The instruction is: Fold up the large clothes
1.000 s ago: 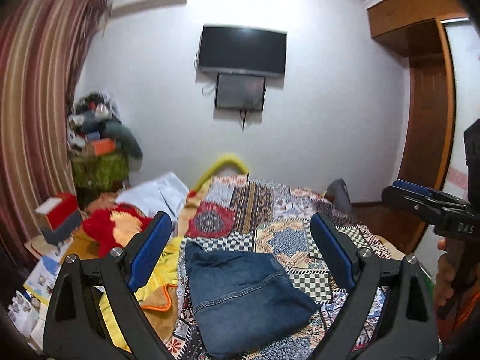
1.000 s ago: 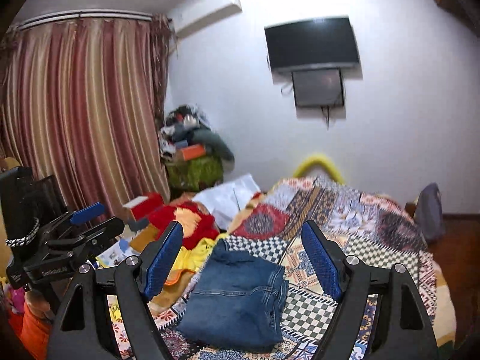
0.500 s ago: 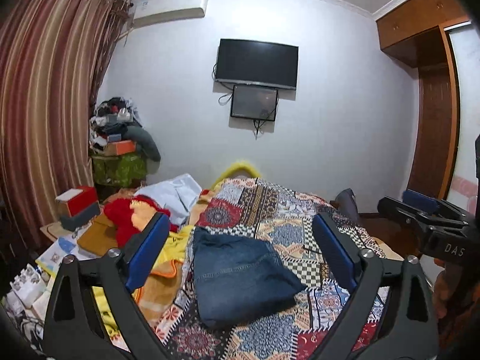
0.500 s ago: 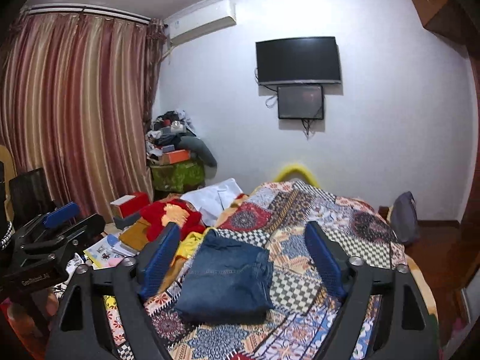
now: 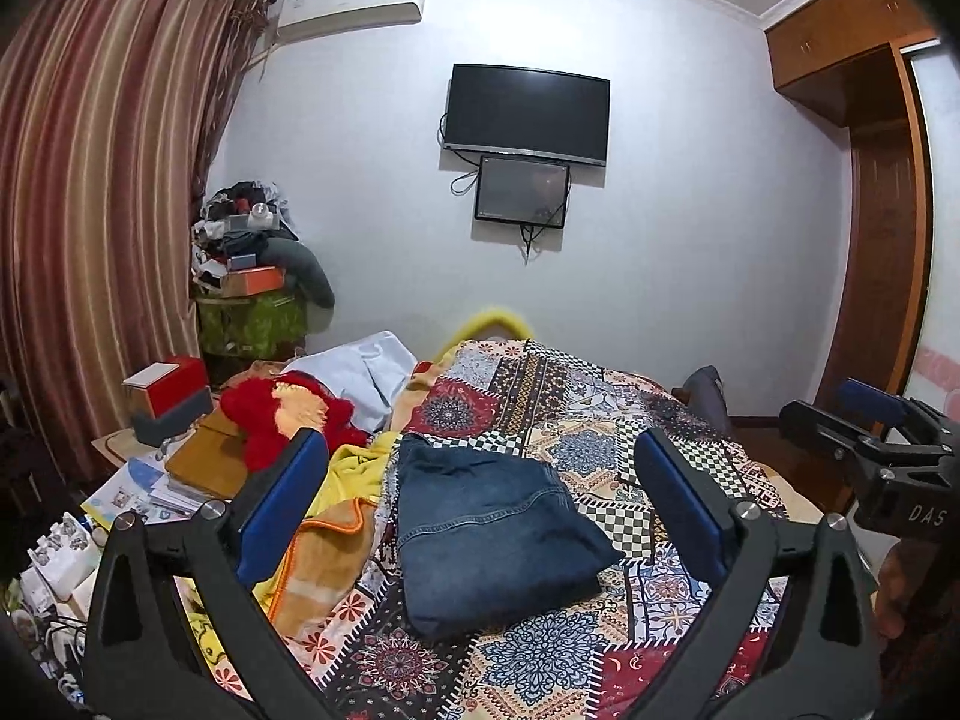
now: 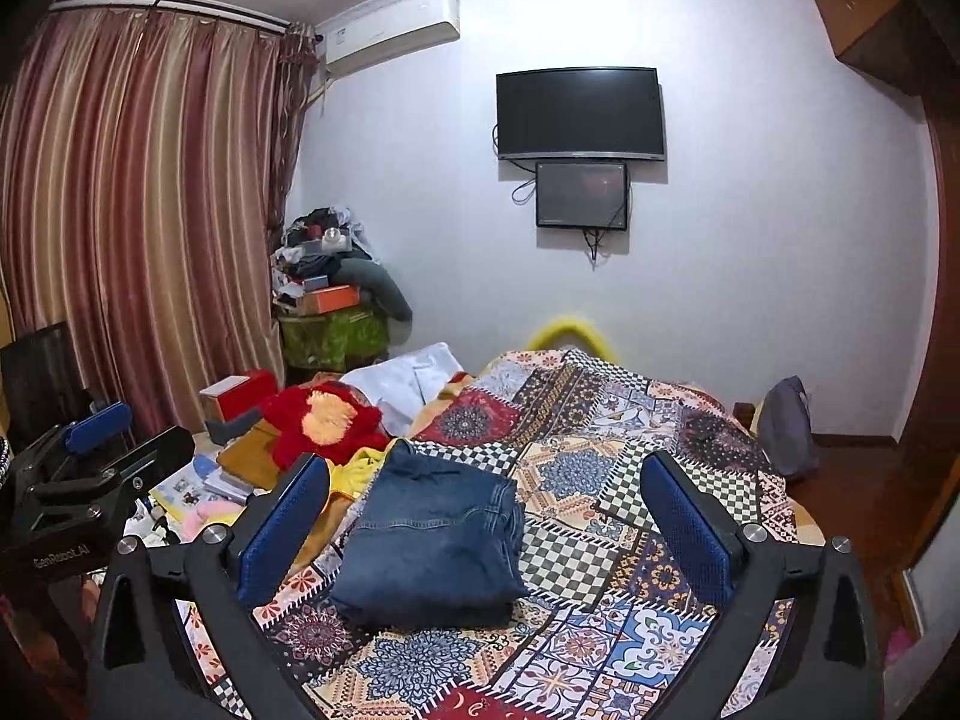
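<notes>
Left wrist view: the left hand-held gripper (image 5: 480, 498) is spread wide with nothing in it, its jaws having just been opening. The folded jeans (image 5: 489, 531) sit on the patchwork bedspread (image 5: 600, 456), well clear of the pads. The stack's near corner looks puffy, so I'd guess a careless nudge could flop it open.

Right wrist view: the right hand-held gripper (image 6: 485, 519) is also released and empty, jaws just opened too. The jeans (image 6: 435, 540) lie near the yellow blanket (image 6: 360, 468); dragging that blanket would probably wreck the fold.
</notes>
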Demonstrator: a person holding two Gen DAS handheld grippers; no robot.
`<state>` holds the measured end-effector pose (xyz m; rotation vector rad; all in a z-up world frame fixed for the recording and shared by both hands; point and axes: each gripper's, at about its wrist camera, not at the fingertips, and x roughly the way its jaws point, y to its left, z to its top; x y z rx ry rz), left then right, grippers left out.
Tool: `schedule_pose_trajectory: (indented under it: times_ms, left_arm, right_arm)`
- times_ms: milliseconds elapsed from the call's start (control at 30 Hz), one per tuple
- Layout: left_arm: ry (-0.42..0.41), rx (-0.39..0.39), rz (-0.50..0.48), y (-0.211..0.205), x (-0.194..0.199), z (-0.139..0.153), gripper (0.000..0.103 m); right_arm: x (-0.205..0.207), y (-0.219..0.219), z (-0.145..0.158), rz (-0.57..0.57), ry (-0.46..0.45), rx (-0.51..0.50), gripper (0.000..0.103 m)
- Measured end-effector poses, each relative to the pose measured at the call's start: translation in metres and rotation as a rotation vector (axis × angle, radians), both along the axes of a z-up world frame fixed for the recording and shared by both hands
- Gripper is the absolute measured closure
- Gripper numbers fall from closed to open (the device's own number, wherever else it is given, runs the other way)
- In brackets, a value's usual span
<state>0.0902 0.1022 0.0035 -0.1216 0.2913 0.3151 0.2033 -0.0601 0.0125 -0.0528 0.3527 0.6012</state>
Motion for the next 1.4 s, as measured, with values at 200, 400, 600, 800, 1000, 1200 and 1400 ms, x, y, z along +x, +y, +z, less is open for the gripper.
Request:
schedule_pose_trajectory:
  times_ms: [200, 400, 600, 800, 1000, 1200, 1400]
  left_arm:
    - [0.005, -0.003, -0.003, -0.0001, 0.0011, -0.0016, 0.0]
    - [0.011, -0.002, -0.005, 0.002, 0.0031, -0.0041, 0.0]
    - [0.012, -0.006, -0.009, 0.0019, 0.0037, -0.0043, 0.0]
    - [0.011, -0.008, -0.014, 0.005, 0.0038, -0.0039, 0.0]
    - [0.011, -0.007, -0.014, 0.0052, 0.0038, -0.0038, 0.0]
    - [0.011, -0.008, -0.015, 0.0055, 0.0041, -0.0043, 0.0]
    - [0.008, -0.012, -0.035, 0.0051, 0.0058, -0.0034, 0.0]
  right_arm:
    - [0.0035, 0.0019, -0.0016, -0.002, 0.013, -0.001, 0.0]
    - [0.0037, 0.0019, -0.0028, 0.002, 0.021, 0.001, 0.0]
    - [0.0034, 0.0024, -0.003, -0.001, 0.016, 0.001, 0.0]
    - [0.0044, 0.0029, -0.0036, 0.0, 0.015, 0.001, 0.0]
    - [0.0039, 0.0027, -0.0031, 0.001, 0.014, 0.001, 0.0]
    - [0.0037, 0.002, -0.0027, 0.007, 0.013, 0.002, 0.0]
    - [0.0038, 0.0019, -0.0032, 0.006, 0.013, 0.001, 0.0]
